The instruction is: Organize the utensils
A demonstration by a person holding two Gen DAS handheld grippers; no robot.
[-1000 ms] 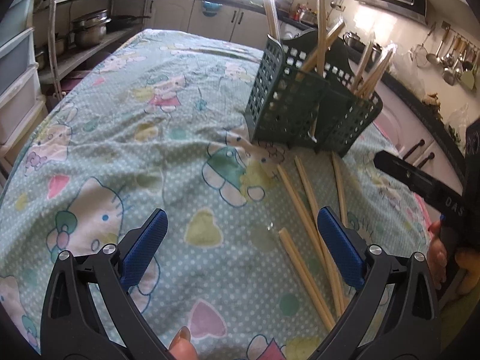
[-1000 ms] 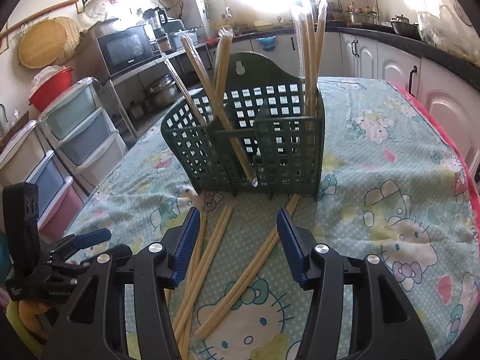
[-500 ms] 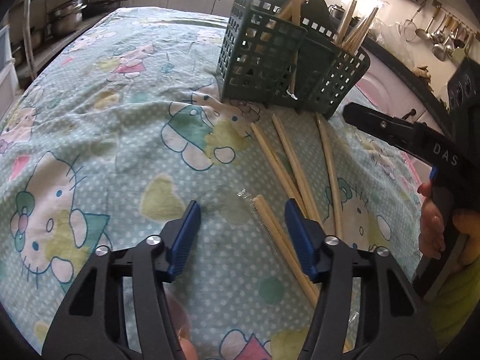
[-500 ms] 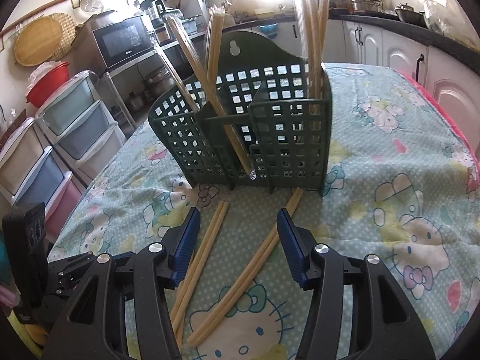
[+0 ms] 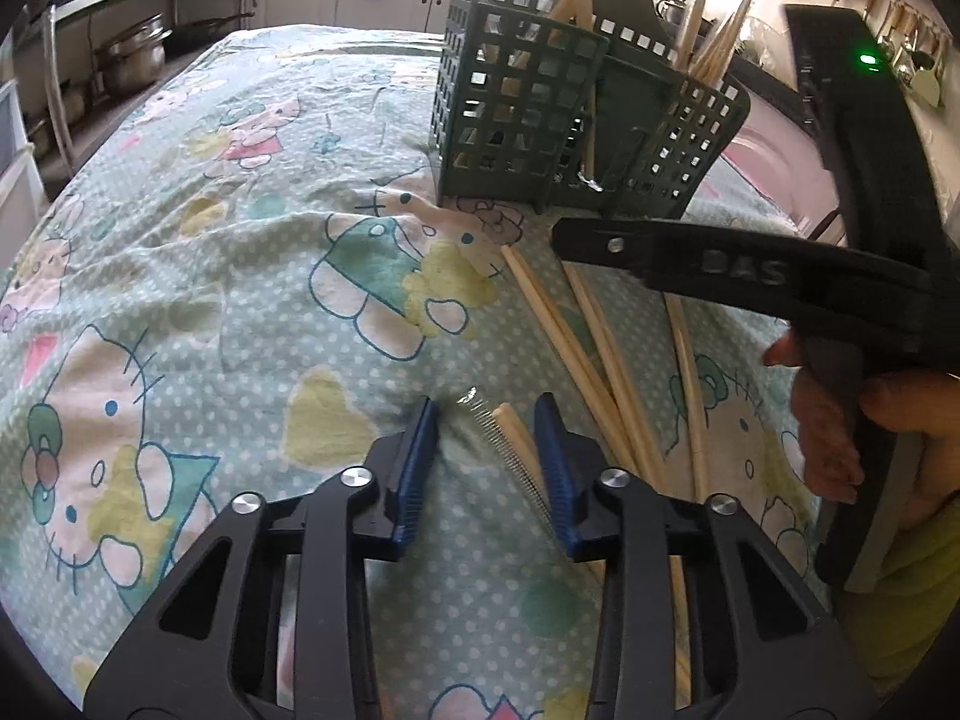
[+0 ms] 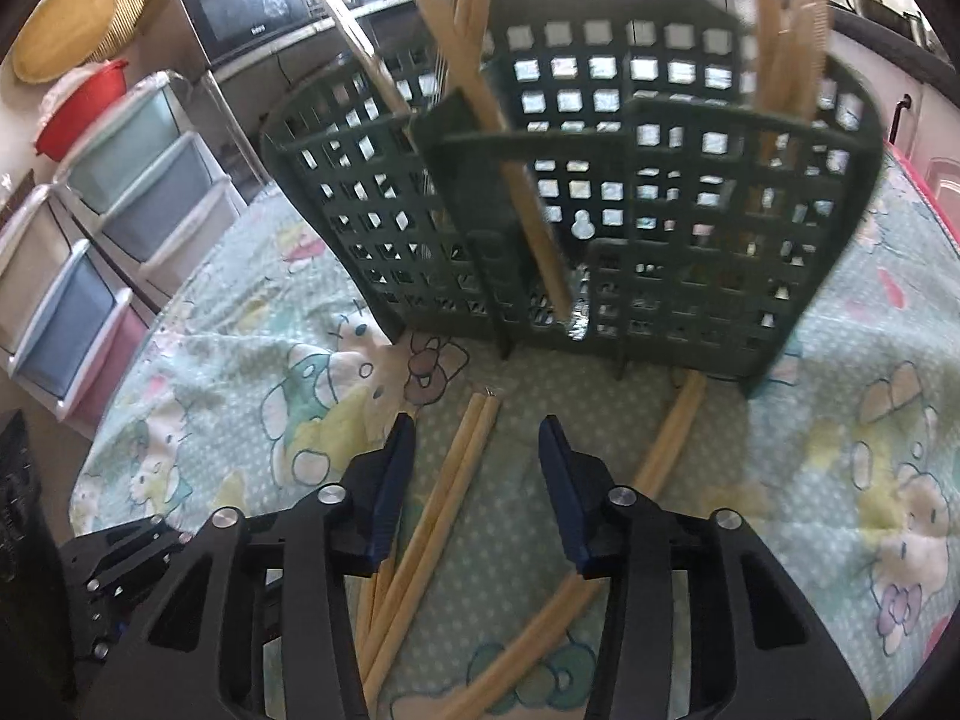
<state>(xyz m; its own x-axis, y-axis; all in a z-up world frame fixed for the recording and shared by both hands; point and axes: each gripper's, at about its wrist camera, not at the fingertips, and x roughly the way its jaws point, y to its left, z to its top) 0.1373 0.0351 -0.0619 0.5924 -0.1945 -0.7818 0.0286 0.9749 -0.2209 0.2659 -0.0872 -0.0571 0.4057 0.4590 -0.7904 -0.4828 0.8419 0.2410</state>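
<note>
The desk [image 5: 180,192] is covered by a pale green polka-dot cloth printed with cartoon cats. Toward its far edge a dark green plastic lattice utensil basket [image 5: 528,114] is seen standing upright, divided into compartments; several pale wooden chopsticks [image 5: 717,39] are stood in it, leaning with their tips upward and outward. In the right wrist view the basket [image 6: 690,192] fills the upper half of the frame, blurred.

On the cloth in front of the basket, loose pale wooden chopsticks [image 5: 558,324] are laid flat. Their long axes run from the basket's foot toward the near edge of the desk, fanning slightly. One pair in a clear plastic sleeve [image 5: 516,432] is pointed with its end toward the basket and angled a little to the left.

The left claw [image 5: 487,438] is held low over the cloth with its blue pads partly spread and just closing; the end of the sleeved pair lies between them, close to the right pad, and whether it is pressed cannot be told. The right claw [image 6: 475,456] is likewise partly spread and just closing, with the ends of two chopsticks [image 6: 462,462] lying side by side between the pads, untouched. A further curved pair [image 6: 666,450] is seen just to its right, reaching under the basket's foot.

In the left wrist view the right claw's black body [image 5: 720,267] is stretched across the loose chopsticks, held by a hand [image 5: 840,420] at the right.

Along the room's edges a microwave [image 6: 252,12], stacked plastic drawers [image 6: 120,180] and a red bowl [image 6: 84,102] are seen.
</note>
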